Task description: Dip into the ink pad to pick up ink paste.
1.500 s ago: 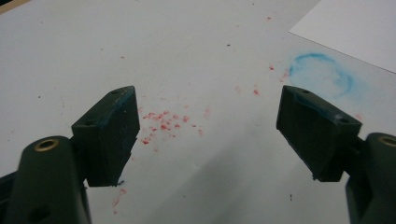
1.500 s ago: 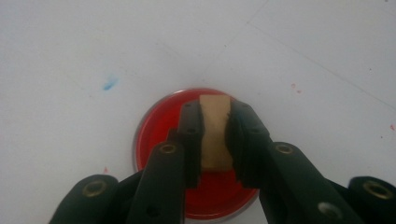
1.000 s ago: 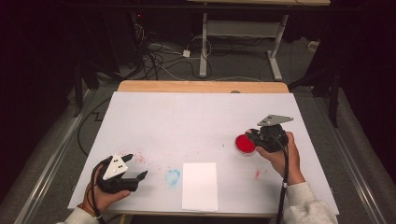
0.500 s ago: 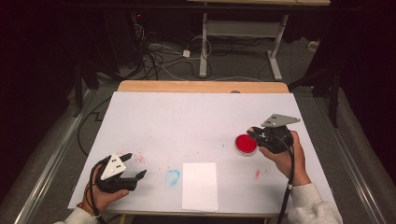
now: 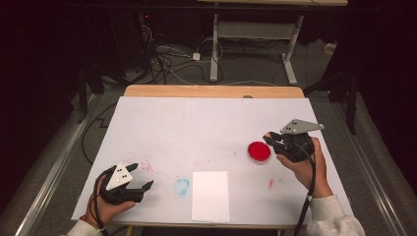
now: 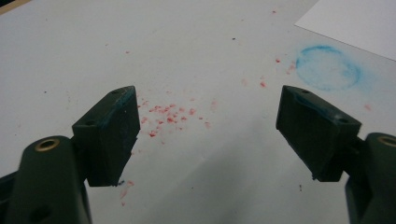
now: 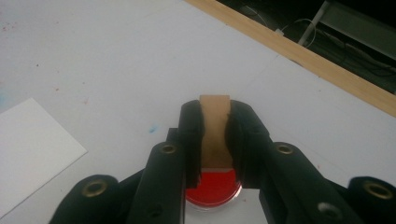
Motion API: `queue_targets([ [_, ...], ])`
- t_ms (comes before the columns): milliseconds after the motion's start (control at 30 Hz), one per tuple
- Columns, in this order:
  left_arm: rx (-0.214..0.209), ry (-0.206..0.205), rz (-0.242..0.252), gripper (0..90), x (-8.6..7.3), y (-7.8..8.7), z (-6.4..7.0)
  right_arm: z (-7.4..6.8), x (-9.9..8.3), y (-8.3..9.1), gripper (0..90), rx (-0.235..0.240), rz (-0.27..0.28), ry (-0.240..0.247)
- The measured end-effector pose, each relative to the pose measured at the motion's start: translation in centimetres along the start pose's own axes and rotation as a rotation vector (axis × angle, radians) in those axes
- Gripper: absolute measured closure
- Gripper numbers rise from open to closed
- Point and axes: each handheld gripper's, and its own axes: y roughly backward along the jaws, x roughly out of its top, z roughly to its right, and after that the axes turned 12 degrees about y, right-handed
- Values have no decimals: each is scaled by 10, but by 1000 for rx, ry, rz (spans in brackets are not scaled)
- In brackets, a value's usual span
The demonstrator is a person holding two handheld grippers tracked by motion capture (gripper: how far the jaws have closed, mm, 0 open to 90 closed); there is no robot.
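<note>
A shallow round dish of red paint (image 5: 259,151) sits on the right half of the white table (image 5: 196,123). My right gripper (image 5: 272,139) hovers at the dish's right rim, shut on a small tan block (image 7: 215,126). In the right gripper view the red dish (image 7: 214,187) shows just under the jaws of that gripper (image 7: 215,109). My left gripper (image 5: 140,177) rests near the table's front left corner, open with nothing between its fingers. The left gripper view has the left gripper (image 6: 208,126) spread wide over red paint specks (image 6: 168,116).
A white sheet of paper (image 5: 210,195) lies at the front middle, with a blue ring stain (image 5: 181,186) just left of it. A red smear (image 5: 270,183) marks the table in front of the dish. A wooden strip (image 5: 211,91) runs along the far edge, with cables on the floor beyond.
My right gripper has drifted slightly to the right with the tan block, off the dish's centre towards its rim. The left gripper has stayed put.
</note>
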Motion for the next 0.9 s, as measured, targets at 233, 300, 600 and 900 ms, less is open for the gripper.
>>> queue_targets([
  [233, 4, -10, -7, 208, 1, -2, 1, -2, -3, -1, 761, -38, 13, 9],
  [300, 2, -23, -18, 207, 1, -2, 3, -1, -3, 0, 760, -37, 28, 1],
  [600, 6, -31, -19, 205, 0, 0, 6, -10, -9, -29, 761, 23, -78, 11],
  [900, 5, -31, -36, 204, 0, -3, 6, -12, -22, -68, 761, 49, -185, 10],
])
